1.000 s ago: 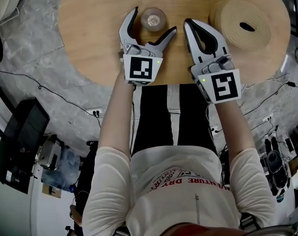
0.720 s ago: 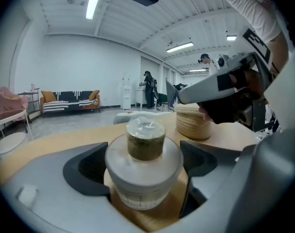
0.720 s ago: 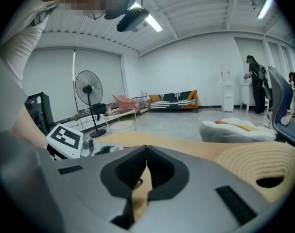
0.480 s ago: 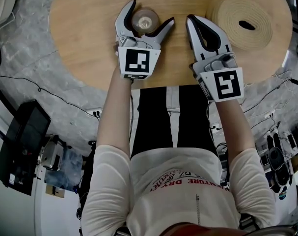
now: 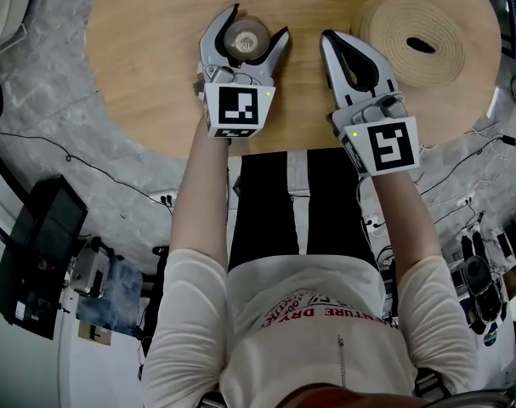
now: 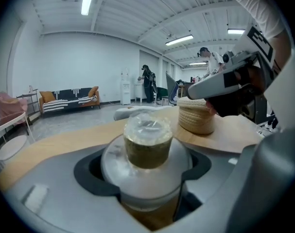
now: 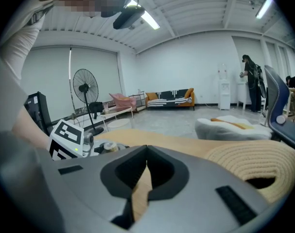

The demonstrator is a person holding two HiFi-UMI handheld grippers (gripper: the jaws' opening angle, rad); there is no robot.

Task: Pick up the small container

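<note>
The small container (image 5: 245, 37), a clear round pot with a brownish filling and a see-through lid, stands on the oval wooden table (image 5: 147, 83). My left gripper (image 5: 258, 22) reaches round it from the near side. Its jaws have just been closing, and both dark pads now lie against the pot's sides. In the left gripper view the small container (image 6: 147, 152) fills the gap between the grey jaws and still rests on the wood. My right gripper (image 5: 329, 37) lies to the right of it, shut and empty, its tips meeting (image 7: 147, 148).
A coiled, woven rope basket (image 5: 419, 41) sits at the table's far right, just beyond the right gripper, and shows in both gripper views (image 6: 196, 115) (image 7: 264, 164). Cables and a dark box (image 5: 32, 245) lie on the grey floor to the left.
The left gripper slid forward until its jaws flanked the container, then narrowed onto it. The right gripper stayed almost still and shut.
</note>
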